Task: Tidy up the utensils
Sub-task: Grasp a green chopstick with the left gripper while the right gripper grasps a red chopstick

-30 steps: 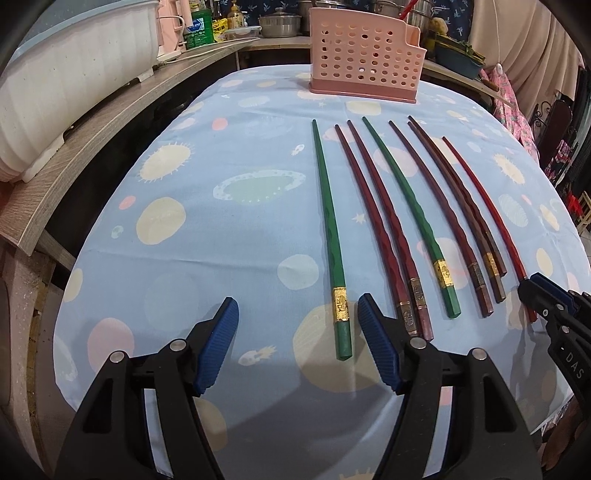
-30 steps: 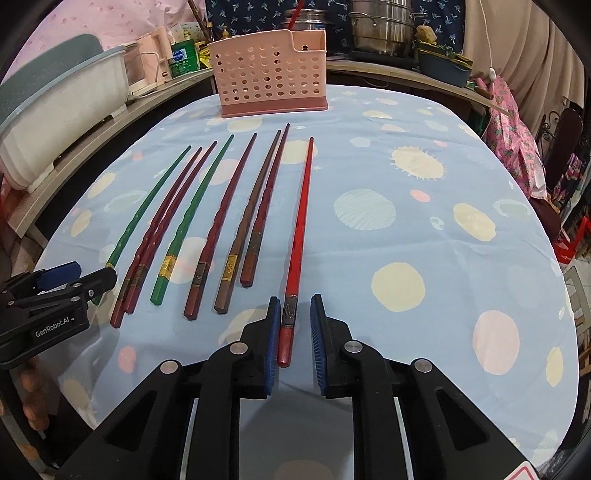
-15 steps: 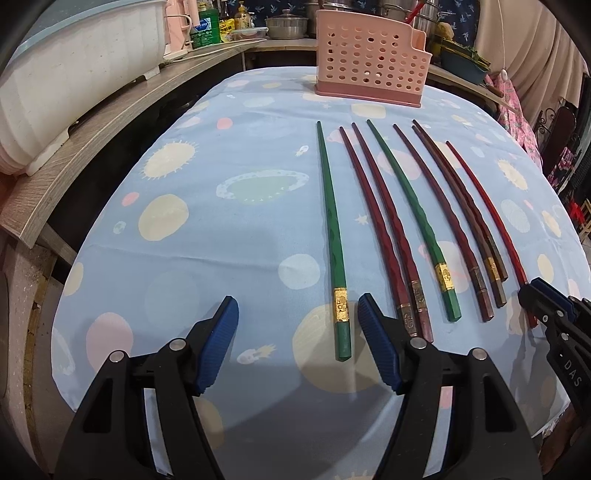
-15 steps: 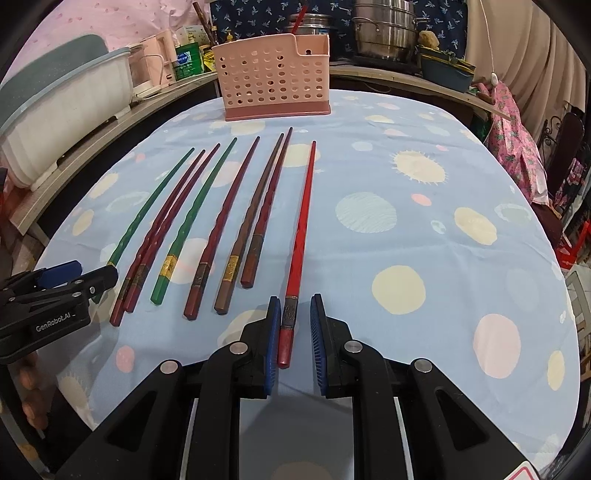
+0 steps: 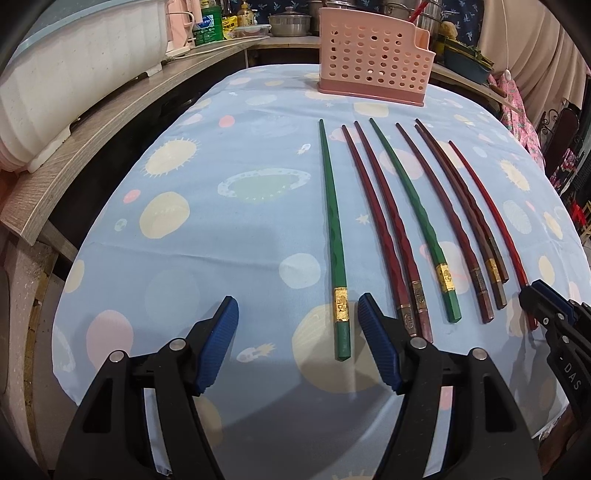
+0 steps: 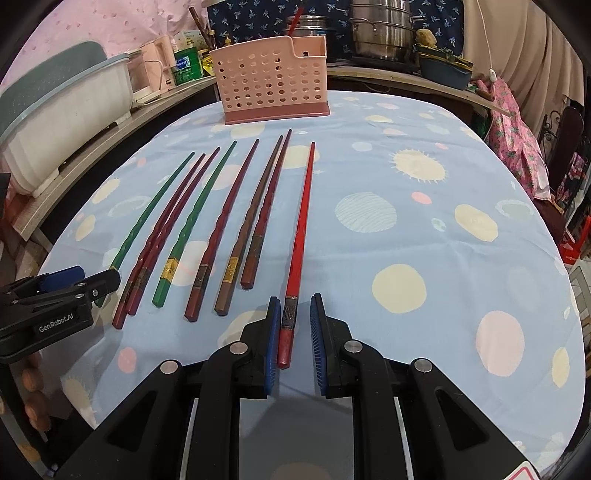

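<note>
Kitchen corner, table under a blue tablecloth (image 5: 229, 236) printed with planets and suns; steel pots (image 6: 384, 33) on the counter behind. Ahead of both my grippers, at the far table edge, stands the pink perforated utensil holder (image 5: 373, 59). Between it and the grippers lie eight chopsticks in a row, thick ends toward me, tips toward the holder.

Left gripper (image 5: 299, 341): jaws spread wide, holding nothing. The outer green chopstick (image 5: 334, 236) has its butt end lying between the pads, closer to the right pad, touching neither. Just right of that pad, a pair of dark red chopsticks (image 5: 388, 229) lies side by side. Further right: second green chopstick (image 5: 413, 206), then three brown-red ones.

Right gripper (image 6: 293, 332): jaws narrowed around the butt of the bright red chopstick (image 6: 301, 221), a small gap visible on each side, so not clamped. Chopstick appears flat on the cloth. The rest of the row sits to this gripper's left.

White tub (image 5: 74, 66) on the side ledge, left of the left gripper.
</note>
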`<action>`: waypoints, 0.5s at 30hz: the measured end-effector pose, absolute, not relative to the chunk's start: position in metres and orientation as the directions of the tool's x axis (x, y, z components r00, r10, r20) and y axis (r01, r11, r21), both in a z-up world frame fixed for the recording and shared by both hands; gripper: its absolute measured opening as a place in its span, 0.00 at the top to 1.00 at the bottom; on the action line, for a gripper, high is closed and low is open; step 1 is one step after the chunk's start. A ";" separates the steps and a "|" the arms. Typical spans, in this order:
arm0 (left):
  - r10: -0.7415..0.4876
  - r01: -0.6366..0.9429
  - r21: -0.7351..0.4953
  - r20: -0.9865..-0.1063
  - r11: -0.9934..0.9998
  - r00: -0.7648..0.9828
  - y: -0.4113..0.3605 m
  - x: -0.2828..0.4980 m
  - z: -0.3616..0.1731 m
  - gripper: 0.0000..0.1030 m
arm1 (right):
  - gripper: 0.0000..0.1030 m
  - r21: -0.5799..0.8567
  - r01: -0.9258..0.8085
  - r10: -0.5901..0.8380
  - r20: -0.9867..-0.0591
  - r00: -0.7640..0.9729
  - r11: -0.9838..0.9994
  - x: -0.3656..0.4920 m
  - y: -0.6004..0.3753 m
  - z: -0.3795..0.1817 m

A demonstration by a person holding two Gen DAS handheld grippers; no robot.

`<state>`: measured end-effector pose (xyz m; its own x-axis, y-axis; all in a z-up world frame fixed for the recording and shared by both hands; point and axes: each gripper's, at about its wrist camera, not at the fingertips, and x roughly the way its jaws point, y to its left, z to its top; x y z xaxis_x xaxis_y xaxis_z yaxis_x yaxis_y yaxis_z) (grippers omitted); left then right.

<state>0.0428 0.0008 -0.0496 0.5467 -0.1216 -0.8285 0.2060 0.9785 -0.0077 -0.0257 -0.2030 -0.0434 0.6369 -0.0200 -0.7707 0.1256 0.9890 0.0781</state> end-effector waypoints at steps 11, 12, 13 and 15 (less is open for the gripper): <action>-0.131 0.227 -0.006 -0.830 0.974 0.543 0.000 0.043 -0.049 0.43 | 0.85 0.091 0.138 -0.019 -0.769 0.639 0.986 -0.026 -0.205 -0.044; -0.135 0.234 -0.005 -0.829 0.972 0.543 -0.001 0.042 -0.049 0.45 | 0.85 0.091 0.139 -0.019 -0.769 0.639 0.986 -0.026 -0.205 -0.044; -0.138 0.238 -0.006 -0.828 0.971 0.543 -0.002 0.041 -0.049 0.48 | 0.85 0.091 0.140 -0.020 -0.770 0.638 0.986 -0.026 -0.205 -0.044; -0.145 0.247 -0.008 -0.827 0.969 0.543 -0.004 0.039 -0.048 0.53 | 0.85 0.093 0.139 -0.016 -0.772 0.635 0.986 -0.025 -0.205 -0.044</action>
<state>0.0390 -0.0037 -0.0485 0.5434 -0.1451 -0.8269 0.2468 0.9690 -0.0078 -0.0255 -0.2053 -0.0440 0.6352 -0.0165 -0.7722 0.1386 0.9860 0.0929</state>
